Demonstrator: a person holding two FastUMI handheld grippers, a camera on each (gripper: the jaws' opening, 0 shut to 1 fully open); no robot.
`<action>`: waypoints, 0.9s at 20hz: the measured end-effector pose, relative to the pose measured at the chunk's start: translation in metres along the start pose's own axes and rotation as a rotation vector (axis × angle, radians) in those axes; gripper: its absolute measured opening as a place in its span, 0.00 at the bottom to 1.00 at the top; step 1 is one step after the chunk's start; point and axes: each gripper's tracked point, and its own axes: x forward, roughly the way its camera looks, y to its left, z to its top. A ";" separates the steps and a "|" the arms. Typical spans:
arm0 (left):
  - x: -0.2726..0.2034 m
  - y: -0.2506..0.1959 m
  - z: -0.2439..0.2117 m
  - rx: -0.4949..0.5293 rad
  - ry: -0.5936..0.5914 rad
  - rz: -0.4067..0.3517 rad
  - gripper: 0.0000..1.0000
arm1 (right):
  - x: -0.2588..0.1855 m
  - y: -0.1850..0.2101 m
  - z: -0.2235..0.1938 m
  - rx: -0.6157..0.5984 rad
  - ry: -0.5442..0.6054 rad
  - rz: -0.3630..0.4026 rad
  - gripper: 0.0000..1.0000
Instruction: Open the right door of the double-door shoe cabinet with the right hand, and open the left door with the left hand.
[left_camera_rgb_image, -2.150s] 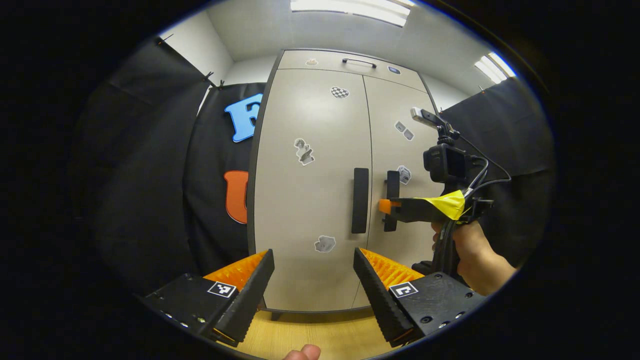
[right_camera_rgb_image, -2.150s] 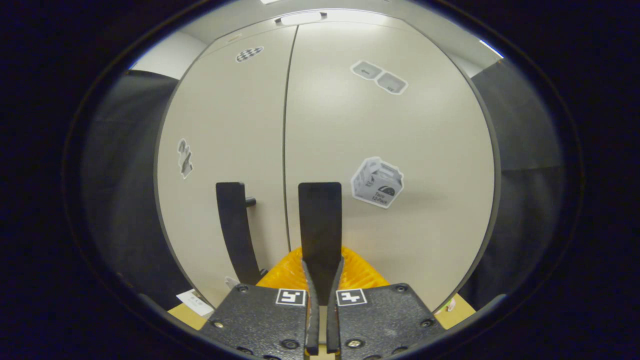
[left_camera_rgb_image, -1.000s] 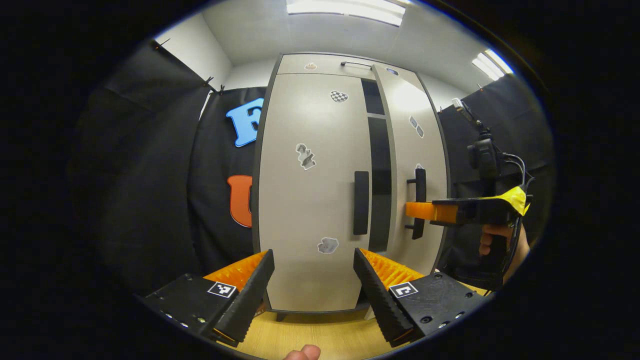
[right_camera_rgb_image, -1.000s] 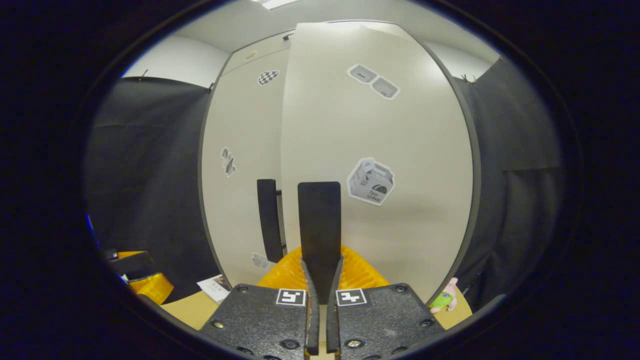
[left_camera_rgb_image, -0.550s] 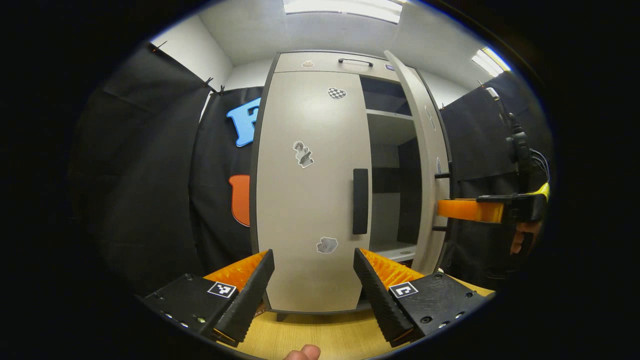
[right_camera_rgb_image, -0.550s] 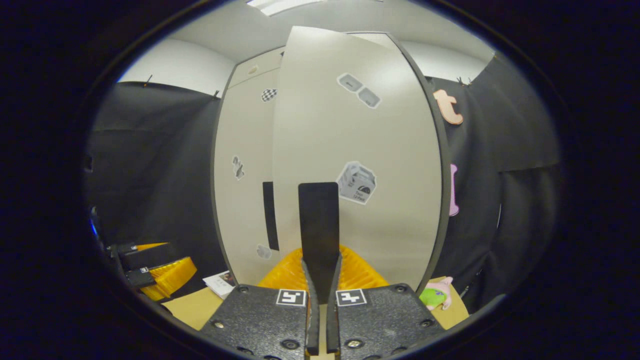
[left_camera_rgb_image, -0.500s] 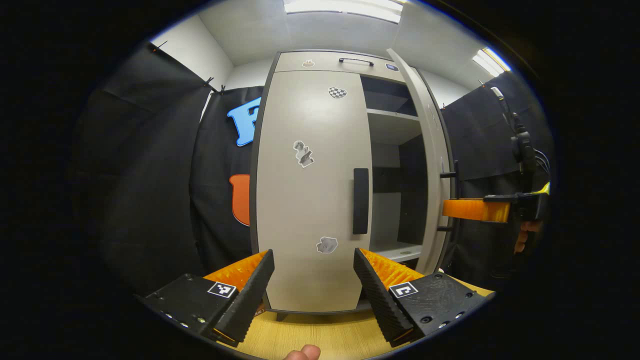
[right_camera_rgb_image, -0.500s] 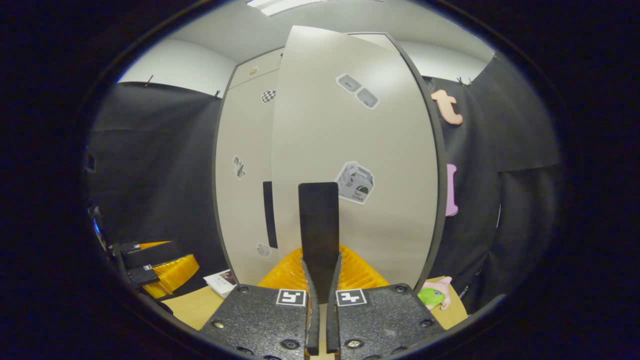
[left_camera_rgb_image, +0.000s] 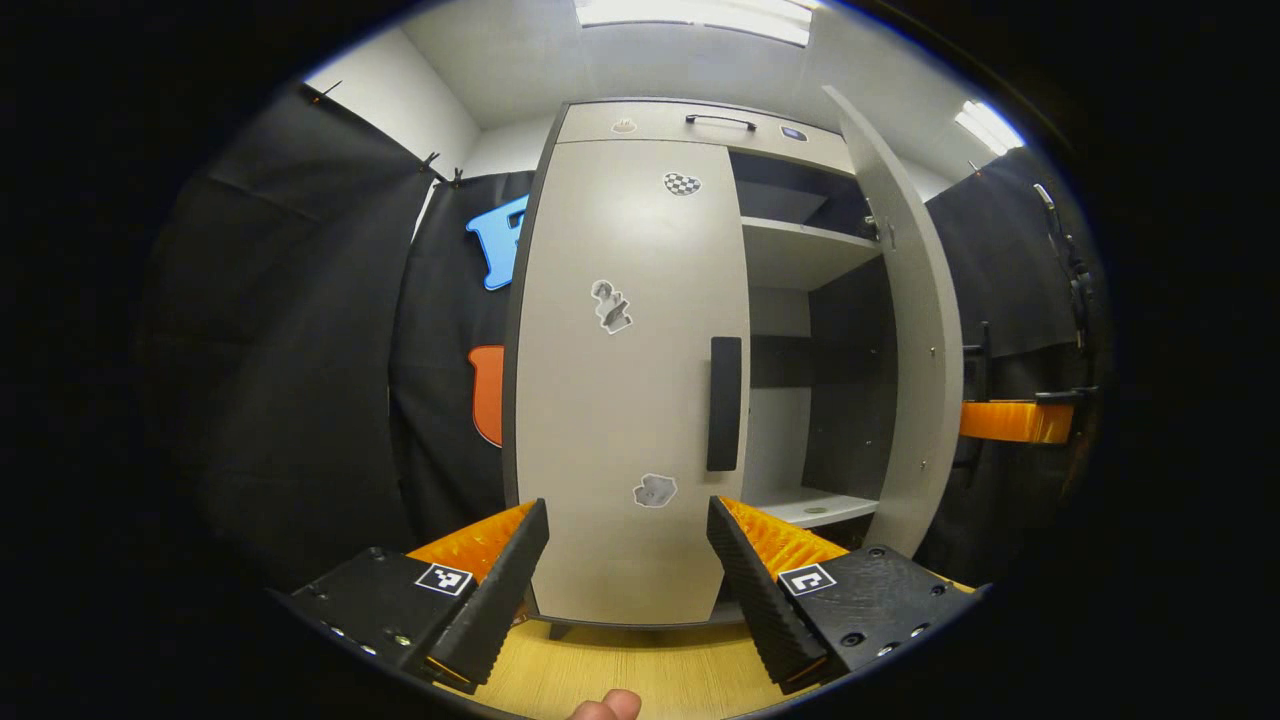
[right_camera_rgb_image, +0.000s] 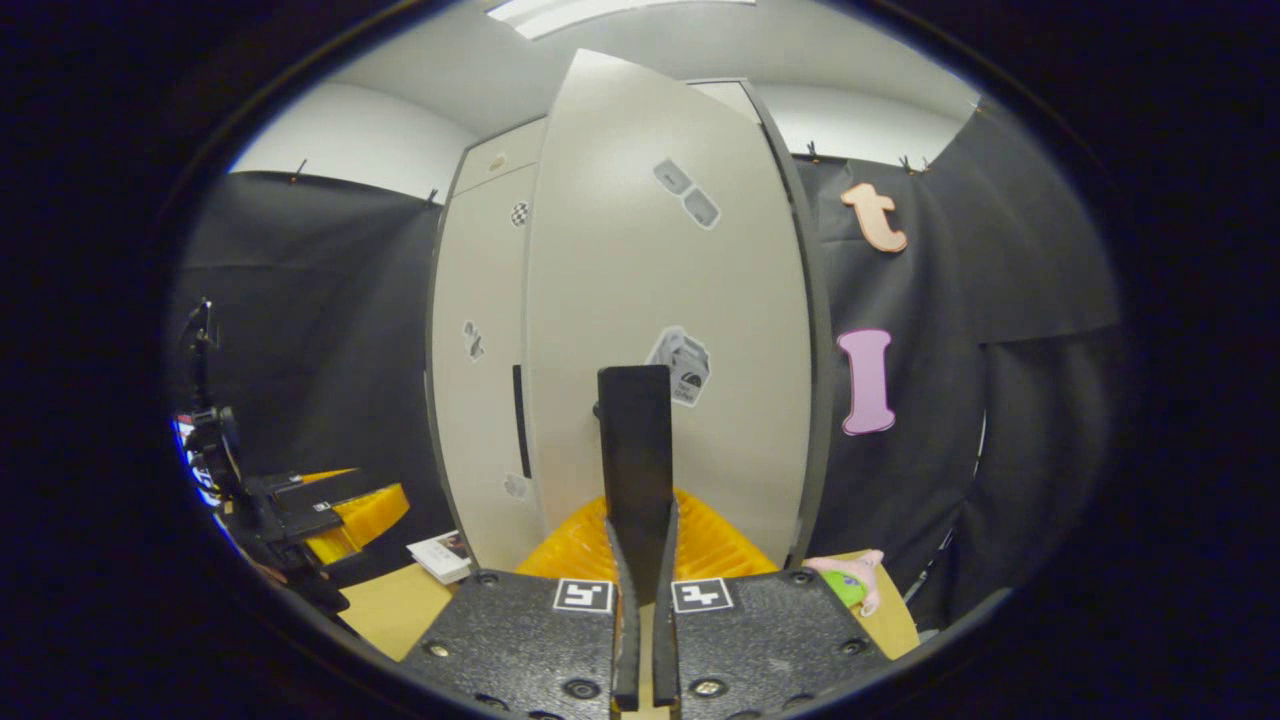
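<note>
In the left gripper view the beige shoe cabinet's left door (left_camera_rgb_image: 625, 380) is closed, its black handle (left_camera_rgb_image: 724, 403) straight ahead. My left gripper (left_camera_rgb_image: 627, 508) is open and stands short of that door, with nothing between its fingers. The right door (left_camera_rgb_image: 915, 330) stands swung out wide, baring the shelves (left_camera_rgb_image: 800, 250) inside. Behind the door's edge shows an orange finger of the right gripper (left_camera_rgb_image: 1010, 420). In the right gripper view my right gripper (right_camera_rgb_image: 643, 525) is shut on the right door's black handle (right_camera_rgb_image: 634, 440), facing the door's front (right_camera_rgb_image: 700, 300). The left gripper (right_camera_rgb_image: 340, 515) appears at far left.
A top drawer with a handle (left_camera_rgb_image: 718, 121) runs above both doors. On the wooden floor (left_camera_rgb_image: 620, 670) a pink and green plush toy (right_camera_rgb_image: 850, 580) lies right of the cabinet, and a small booklet (right_camera_rgb_image: 440, 555) lies near its left foot. Black cloth walls close in both sides.
The right door has swung from closed to wide open, drawn out to the right by my right gripper on its handle. The left gripper has stayed open and barely moved.
</note>
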 end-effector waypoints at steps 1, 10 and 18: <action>0.001 -0.004 0.000 -0.002 0.002 -0.004 0.95 | 0.000 -0.002 0.000 -0.005 0.003 -0.006 0.08; 0.008 -0.033 -0.008 -0.010 0.021 -0.034 0.95 | -0.006 -0.021 0.000 -0.042 0.015 -0.084 0.08; 0.019 -0.059 -0.014 -0.021 0.029 -0.053 0.95 | -0.020 -0.043 -0.001 -0.061 0.005 -0.146 0.07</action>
